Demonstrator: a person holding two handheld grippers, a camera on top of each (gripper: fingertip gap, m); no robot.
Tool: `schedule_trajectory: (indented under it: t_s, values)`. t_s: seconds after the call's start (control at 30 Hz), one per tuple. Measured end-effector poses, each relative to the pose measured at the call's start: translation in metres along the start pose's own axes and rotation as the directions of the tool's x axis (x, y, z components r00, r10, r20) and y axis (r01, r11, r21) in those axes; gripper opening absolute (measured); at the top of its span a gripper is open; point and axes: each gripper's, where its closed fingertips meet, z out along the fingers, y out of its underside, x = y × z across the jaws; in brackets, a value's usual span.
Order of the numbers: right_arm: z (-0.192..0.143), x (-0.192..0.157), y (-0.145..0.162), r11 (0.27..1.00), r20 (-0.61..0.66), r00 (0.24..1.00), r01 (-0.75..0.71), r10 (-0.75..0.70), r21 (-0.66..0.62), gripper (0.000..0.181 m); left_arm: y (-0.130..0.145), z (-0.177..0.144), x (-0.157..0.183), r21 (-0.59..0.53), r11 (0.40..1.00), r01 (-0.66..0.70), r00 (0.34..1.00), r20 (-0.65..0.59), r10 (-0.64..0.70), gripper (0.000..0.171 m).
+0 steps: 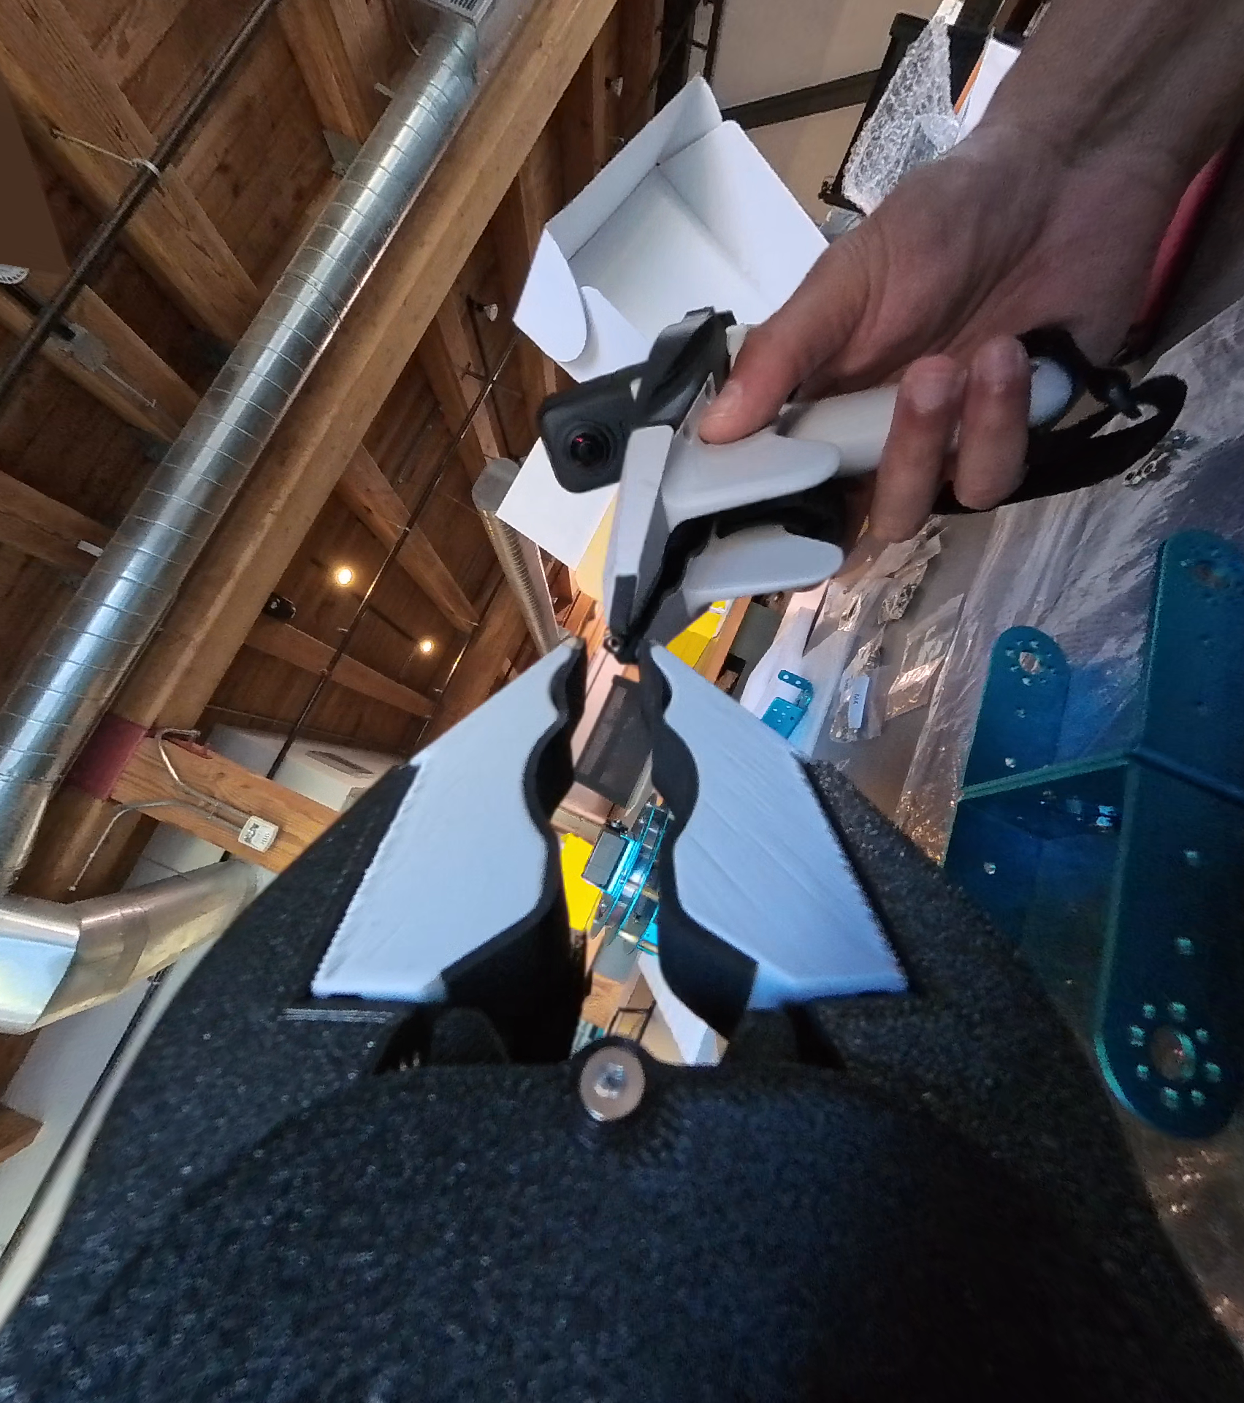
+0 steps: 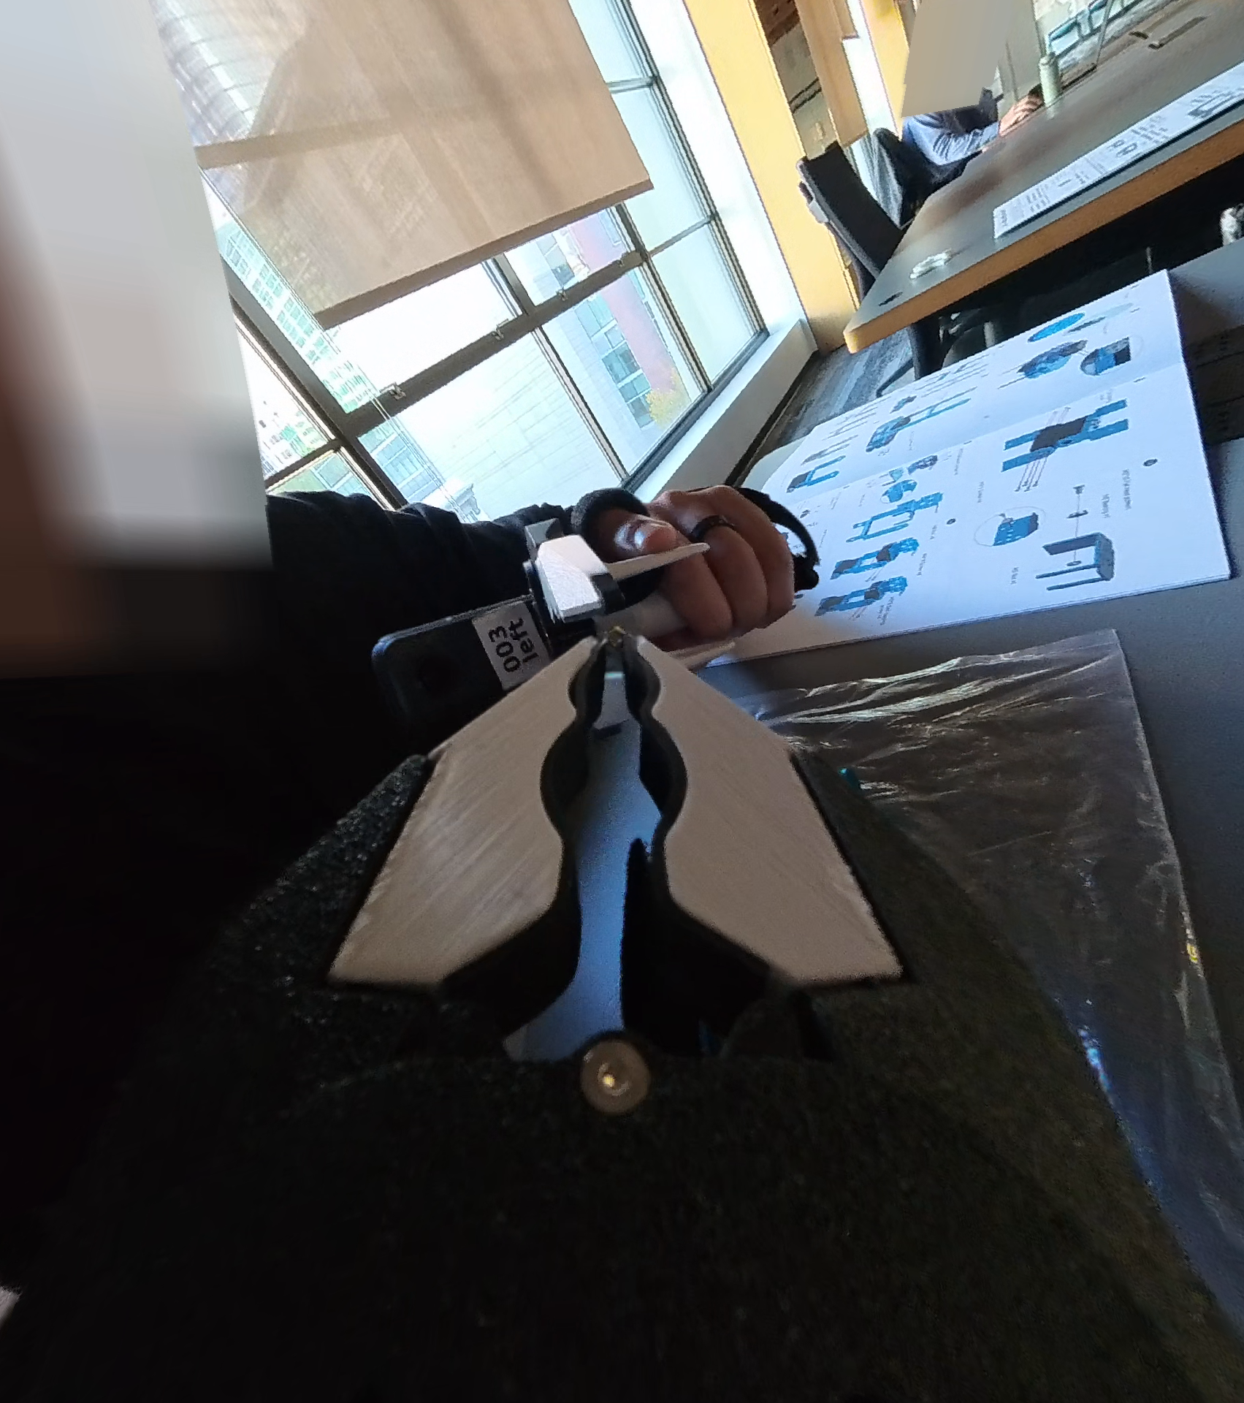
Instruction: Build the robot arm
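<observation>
In the left wrist view my left gripper is open by a narrow gap and tilted up off the table. The right gripper, held by a bare hand, points its tips down into that gap with a tiny dark metal part pinched at them. In the right wrist view my right gripper is shut on that small brass-tinted part. The left gripper's body sits just behind, held by a hand with a ring.
A blue metal bracket lies on a clear plastic bag on the grey table. Small hardware bags and an open white box lie beyond. A printed sheet with blue drawings lies by the window. A person sits at a far table. The tips of both grippers are at nearly the same place. It is some 11 cm from my left tips to the blue metal bracket.
</observation>
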Motion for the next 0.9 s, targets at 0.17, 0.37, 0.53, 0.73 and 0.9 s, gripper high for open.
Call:
schedule_trajectory:
  t_s: [0.17, 0.37, 0.53, 0.73, 0.9]
  values:
    - [0.0004, 0.0023, 0.0008, 1.000, -0.016, 1.000, 0.012, -0.012, -0.006, 0.004, -0.0017, -0.0005, 0.0022, 0.001, 1.000, -0.018, 1.000, -0.006, 0.018, 0.007]
    - [0.0000, 0.0023, -0.0008, 1.000, -0.026, 0.999, 0.026, -0.026, 0.000, 0.004, -0.0009, 0.0003, 0.0004, -0.006, 1.000, 0.012, 1.000, -0.013, -0.012, 0.005]
    - [-0.0004, 0.0029, 0.0004, 0.998, -0.053, 0.996, 0.064, -0.065, -0.018, 0.004, -0.0003, 0.0011, 0.0026, -0.004, 0.997, 0.074, 0.996, -0.044, -0.074, 0.006]
    - [-0.0009, 0.0037, 0.0006, 0.998, -0.051, 0.997, 0.056, -0.056, -0.014, 0.004, 0.0010, 0.0017, 0.0037, -0.004, 0.998, 0.061, 0.997, -0.046, -0.061, 0.006]
    - [-0.0013, 0.0048, 0.0022, 0.999, -0.058, 0.997, 0.048, -0.050, -0.026, 0.004, 0.0020, 0.0020, 0.0051, -0.010, 1.000, 0.020, 0.999, -0.043, -0.020, 0.006]
